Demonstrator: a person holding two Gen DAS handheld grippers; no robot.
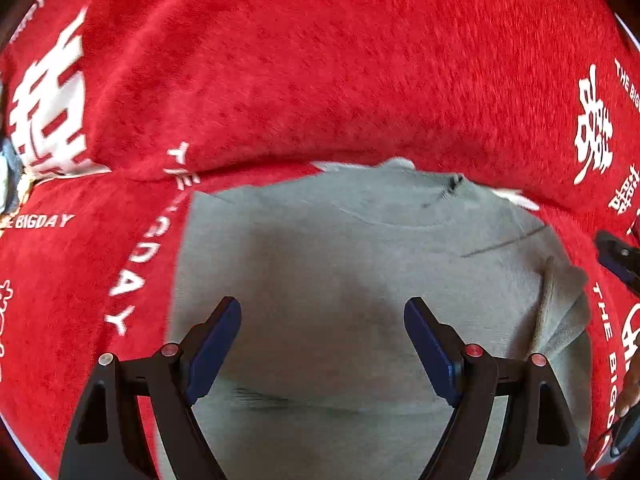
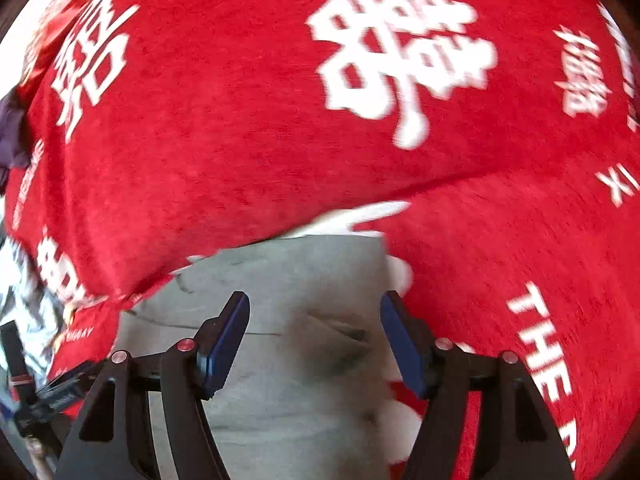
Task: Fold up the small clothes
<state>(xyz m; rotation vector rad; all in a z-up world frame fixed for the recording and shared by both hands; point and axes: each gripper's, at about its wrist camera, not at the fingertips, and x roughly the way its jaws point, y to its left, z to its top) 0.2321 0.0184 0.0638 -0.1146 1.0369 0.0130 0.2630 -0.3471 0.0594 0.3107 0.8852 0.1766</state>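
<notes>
Small grey knit garment (image 1: 360, 280), lying flat on a red plush cloth (image 1: 320, 60) printed with white characters (one side edge folded over), with the left gripper (image 1: 322, 322) and right gripper (image 2: 315, 312) above it, jaws apart, grasping nothing.

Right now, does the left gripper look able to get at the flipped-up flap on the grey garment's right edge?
Probably yes. The left gripper hangs open over the grey garment, and the flap lies just off to its right with only bare cloth between them. The right gripper sits just beyond, though.
</notes>
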